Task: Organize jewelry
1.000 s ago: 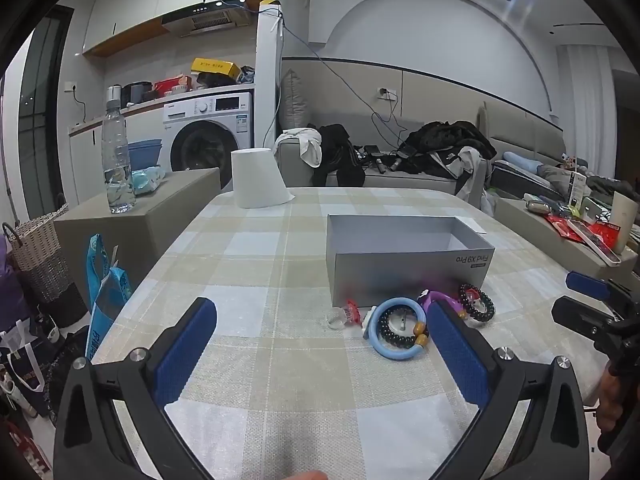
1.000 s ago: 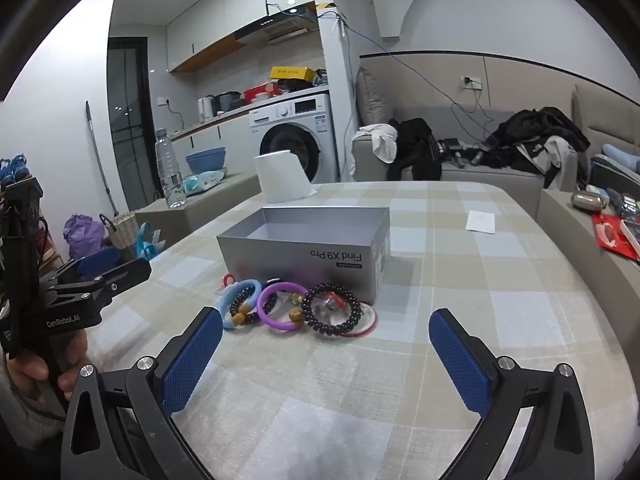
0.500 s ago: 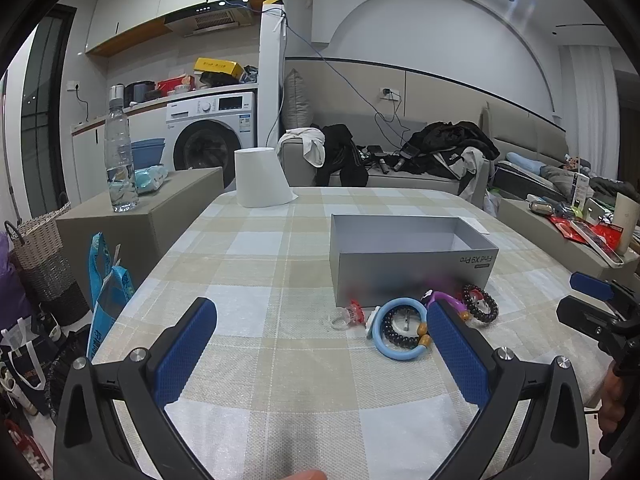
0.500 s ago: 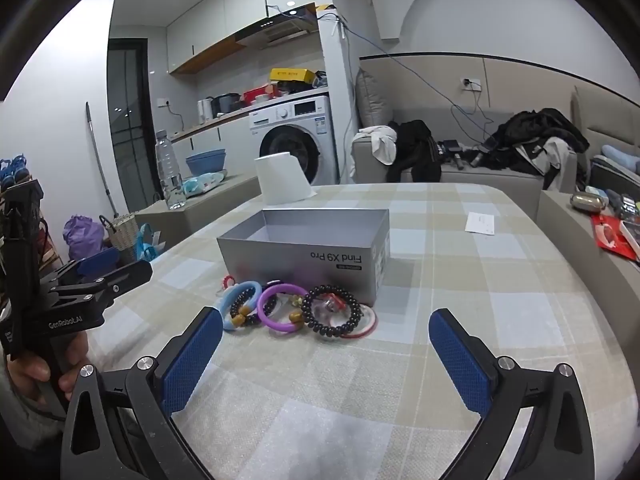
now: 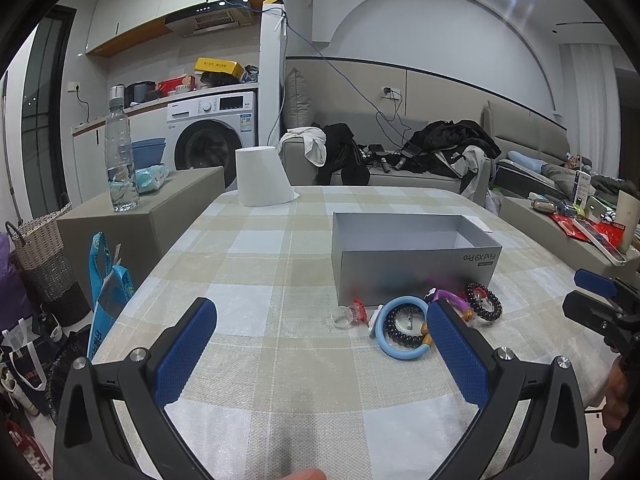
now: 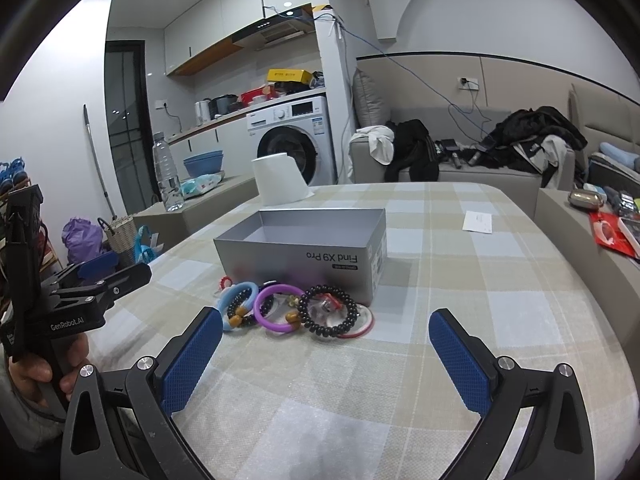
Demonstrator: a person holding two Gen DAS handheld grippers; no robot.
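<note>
Several bracelets (image 6: 294,310) lie overlapped against the empty grey box (image 6: 304,258) at twelve o'clock, so either wide-spread, empty tool, left gripper (image 5: 322,354) or right gripper (image 6: 324,354), could snag two together or scatter them.

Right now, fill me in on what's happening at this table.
A person holds a two-finger gripper in each hand over a checked tablecloth. Both the left gripper and the right gripper have their jaws wide open and hold nothing. A cluster of bracelets, among them a light blue bangle, a purple bangle and a black beaded bracelet, lies on the cloth against the front of an open grey box. No jewelry can be seen in the box yet.
</note>
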